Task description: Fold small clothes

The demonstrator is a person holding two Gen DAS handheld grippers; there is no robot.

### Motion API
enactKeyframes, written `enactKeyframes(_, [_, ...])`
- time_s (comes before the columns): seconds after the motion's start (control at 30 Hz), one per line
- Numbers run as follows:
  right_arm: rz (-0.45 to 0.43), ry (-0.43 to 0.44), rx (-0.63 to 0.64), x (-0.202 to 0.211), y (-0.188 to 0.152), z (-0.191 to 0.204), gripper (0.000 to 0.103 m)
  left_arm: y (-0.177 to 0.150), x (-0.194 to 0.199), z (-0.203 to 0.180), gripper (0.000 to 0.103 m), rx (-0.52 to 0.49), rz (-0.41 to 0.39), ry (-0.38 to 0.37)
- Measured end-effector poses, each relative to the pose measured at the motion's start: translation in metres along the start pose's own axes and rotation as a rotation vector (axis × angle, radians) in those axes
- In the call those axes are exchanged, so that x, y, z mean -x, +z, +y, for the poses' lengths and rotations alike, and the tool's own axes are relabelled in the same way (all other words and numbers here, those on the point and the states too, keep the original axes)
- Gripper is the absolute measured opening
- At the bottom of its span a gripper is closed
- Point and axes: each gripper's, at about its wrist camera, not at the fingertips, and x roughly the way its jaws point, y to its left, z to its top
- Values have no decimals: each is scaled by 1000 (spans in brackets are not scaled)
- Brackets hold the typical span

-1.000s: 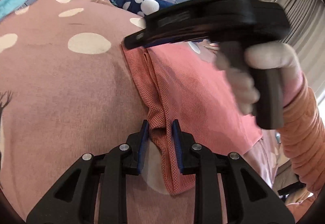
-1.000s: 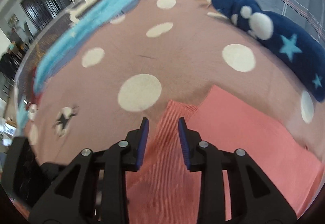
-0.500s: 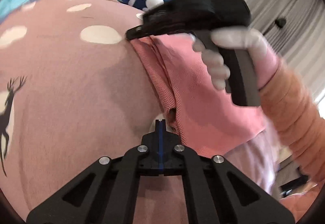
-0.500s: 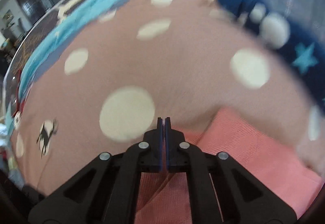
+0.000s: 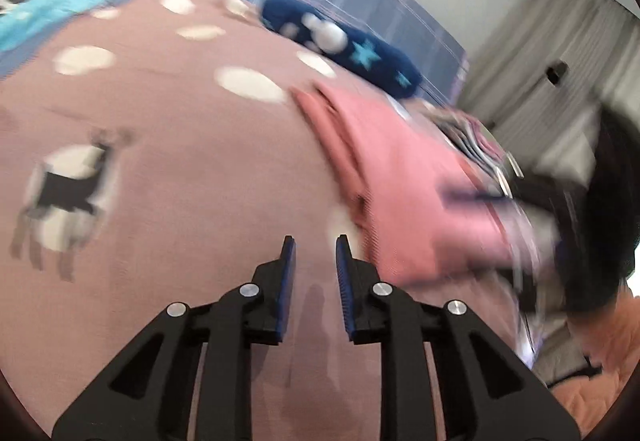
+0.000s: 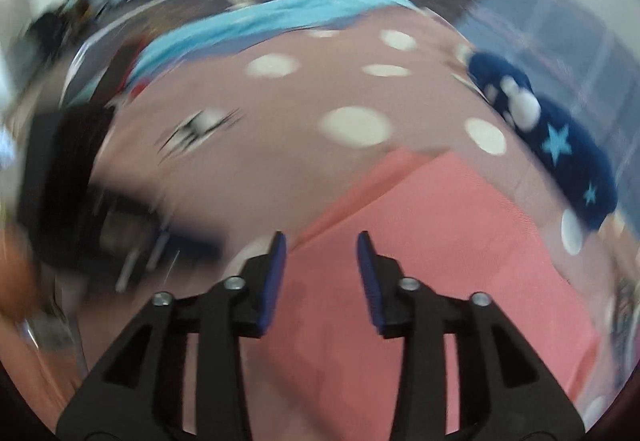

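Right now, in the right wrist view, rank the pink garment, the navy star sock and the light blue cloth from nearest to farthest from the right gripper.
From the right gripper:
1. Pink garment, directly under the fingers.
2. Navy star sock, upper right.
3. Light blue cloth, along the far edge.

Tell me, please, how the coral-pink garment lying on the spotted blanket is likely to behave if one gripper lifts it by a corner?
The coral-pink garment would probably droop: it is thin knit cloth lying flat with a soft folded edge. It looks light, so one corner grip likely suffices. The fold may fall open, since nothing pins it to the spotted blanket.
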Motion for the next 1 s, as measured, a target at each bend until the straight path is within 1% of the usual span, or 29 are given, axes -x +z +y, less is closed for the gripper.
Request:
enactKeyframes(0.07, [-3, -49, 139, 4, -20, 37, 49, 2, 8, 7, 21, 21, -25, 18])
enactKeyframes(0.1, [7, -106, 224, 0, -31, 58, 49, 3, 13, 9, 21, 25, -39, 34])
enactKeyframes(0.17, [45, -260, 357, -18, -45, 83, 48, 5, 20, 12, 21, 32, -56, 51])
enactKeyframes(0.2, [57, -354, 412, -30, -51, 91, 48, 5, 24, 13, 22, 40, -63, 56])
enactKeyframes(0.23, [59, -423, 440, -40, -54, 94, 48, 3, 28, 14, 22, 48, -69, 60])
enactKeyframes(0.27, [50, -476, 454, -47, -55, 96, 46, 4, 28, 16, 22, 52, -70, 63])
enactKeyframes(0.3, [30, -523, 456, -53, -53, 97, 39, 2, 30, 18, 22, 64, -72, 76])
enactKeyframes(0.33, [13, -548, 456, -60, -47, 99, 11, 1, 32, 21, 22, 74, -74, 86])
enactKeyframes(0.37, [13, -546, 453, -66, -44, 101, 4, 0, 35, 23, 22, 82, -77, 91])
enactKeyframes(0.4, [10, -530, 433, -70, -40, 104, 4, -1, 38, 25, 22, 89, -84, 92])
enactKeyframes(0.47, [-34, -478, 370, -59, -35, 104, 4, -3, 41, 26, 22, 89, -86, 95])
enactKeyframes(0.5, [-65, -458, 324, -50, -33, 97, 4, -3, 42, 28, 22, 91, -81, 100])
enactKeyframes(0.57, [-96, -430, 289, -39, -35, 83, 6, 0, 37, 26, 22, 89, -71, 101])
enactKeyframes(0.6, [-94, -420, 288, -38, -38, 80, 7, 1, 35, 25, 22, 83, -67, 99])
enactKeyframes(0.63, [-89, -412, 288, -35, -41, 78, 10, 2, 34, 23, 22, 75, -62, 91])
enactKeyframes(0.7, [-103, -414, 281, -26, -46, 80, 22, 7, 26, 14, 29, 53, -47, 53])
enactKeyframes(0.73, [-109, -422, 283, -22, -49, 81, 33, 11, 22, 9, 34, 40, -39, 34])
enactKeyframes(0.8, [-107, -438, 297, -21, -54, 86, 34, 21, 10, 1, 37, 15, -15, -3])
enactKeyframes(0.87, [-97, -448, 317, -25, -57, 92, 35, 35, -8, -5, 38, 6, 26, -69])
enactKeyframes(0.9, [-86, -457, 321, -27, -58, 96, 35, 45, -21, -8, 39, 5, 57, -107])
enactKeyframes(0.97, [-49, -468, 318, -38, -58, 97, 36, 60, -45, -15, 40, -6, 118, -139])
enactKeyframes(1.0, [-33, -469, 306, -43, -57, 96, 36, 67, -62, -19, 40, -11, 162, -154])
